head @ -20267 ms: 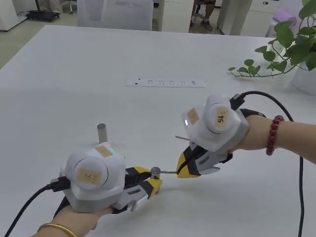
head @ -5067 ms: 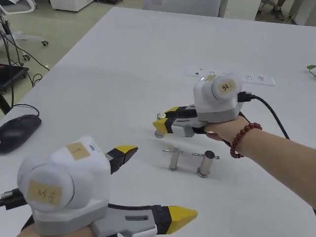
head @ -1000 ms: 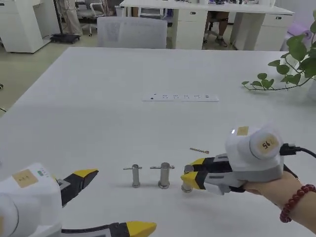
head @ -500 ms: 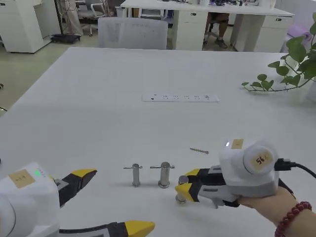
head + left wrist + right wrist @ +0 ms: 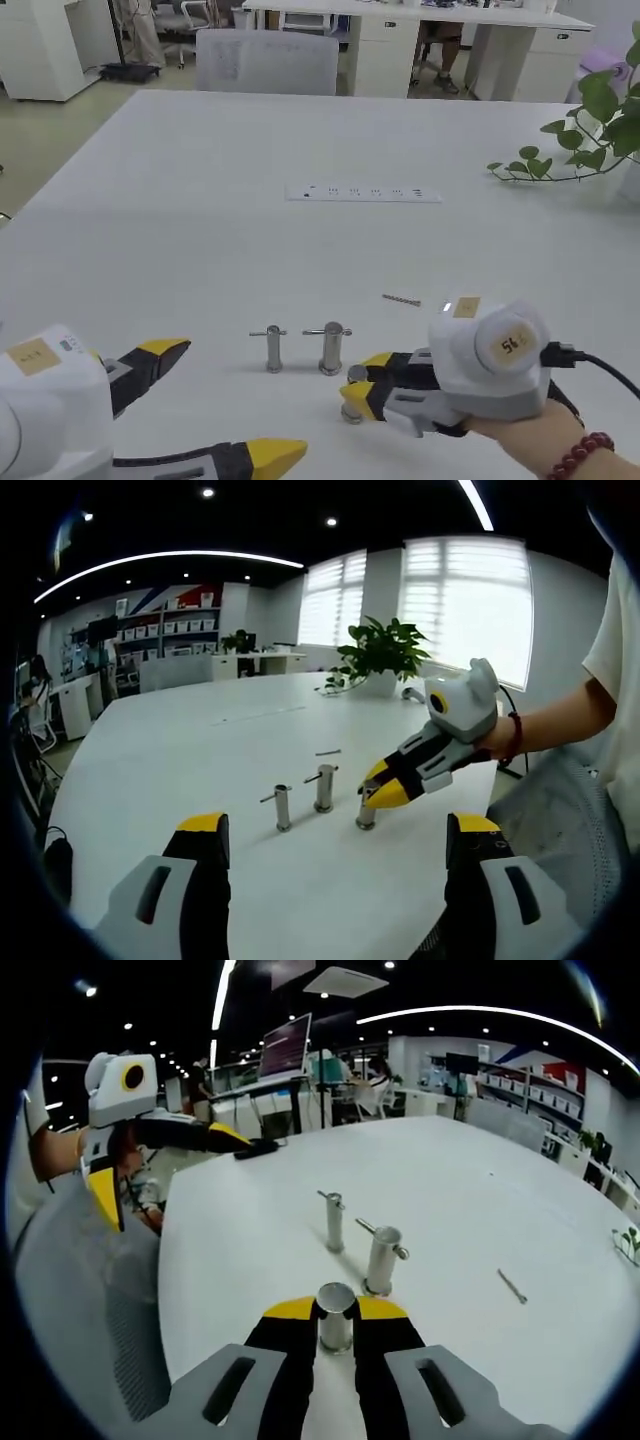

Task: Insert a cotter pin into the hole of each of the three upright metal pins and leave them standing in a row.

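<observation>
Two upright metal pins (image 5: 272, 348) (image 5: 330, 347) stand side by side on the white table, each with a cotter pin through its top. My right gripper (image 5: 358, 392) is shut on a third metal pin (image 5: 352, 396), which has no cotter pin and stays upright in front of the row, its base at or just above the tabletop. The right gripper view has this held pin (image 5: 335, 1318) between the yellow-tipped jaws, the other two pins (image 5: 334, 1222) (image 5: 380, 1260) beyond. A loose cotter pin (image 5: 401, 299) lies flat behind the row. My left gripper (image 5: 215, 405) hangs open at the lower left, holding nothing.
A white power strip (image 5: 362, 194) lies at mid-table. A potted plant (image 5: 590, 110) trails over the far right edge. A grey chair (image 5: 267, 60) stands behind the table. The right gripper's black cable (image 5: 600, 370) runs off right.
My right gripper has drawn the third pin from the right end of the row toward me and slightly left. The left gripper stays open and nearly still.
</observation>
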### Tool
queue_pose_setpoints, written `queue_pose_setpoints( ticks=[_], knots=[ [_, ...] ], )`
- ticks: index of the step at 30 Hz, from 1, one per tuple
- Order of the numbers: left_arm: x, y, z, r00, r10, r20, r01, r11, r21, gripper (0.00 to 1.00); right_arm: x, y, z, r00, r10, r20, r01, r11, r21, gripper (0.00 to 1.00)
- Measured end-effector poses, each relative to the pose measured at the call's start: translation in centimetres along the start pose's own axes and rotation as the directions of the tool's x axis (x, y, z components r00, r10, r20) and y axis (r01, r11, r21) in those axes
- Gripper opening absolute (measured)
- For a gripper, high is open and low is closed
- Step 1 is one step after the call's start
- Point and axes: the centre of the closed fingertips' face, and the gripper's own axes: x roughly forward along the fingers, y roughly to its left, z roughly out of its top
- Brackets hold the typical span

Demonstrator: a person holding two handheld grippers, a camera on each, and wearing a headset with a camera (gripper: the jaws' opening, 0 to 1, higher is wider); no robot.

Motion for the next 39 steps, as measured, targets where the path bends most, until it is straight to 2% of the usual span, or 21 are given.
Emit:
queue_pose_setpoints(
  ticks=[15,17,21,39],
  knots=[
    [0.1,-0.5,-0.4,0.9998,-0.016,-0.007,0.016,1.0,-0.005,0.88,-0.2,0.2,-0.1,0.9968,-0.066,0.045,0.064,0.997,0.035,0.15],
    [0.1,-0.5,-0.4,0.9998,-0.016,-0.006,0.016,1.0,-0.005,0.88,0.1,0.2,-0.9,0.9975,-0.068,0.015,0.068,0.997,0.041,0.16],
    [0.0,-0.5,-0.4,0.9998,-0.017,-0.005,0.017,1.0,-0.01,0.87,0.1,0.5,-0.9,0.9972,-0.066,0.037,0.063,0.995,0.075,0.2],
    [0.0,-0.3,-0.3,0.9999,-0.011,0.001,0.011,1.0,-0.011,0.87,-0.8,0.5,0.1,0.9957,-0.06,0.07,0.052,0.992,0.112,0.29]
  ],
)
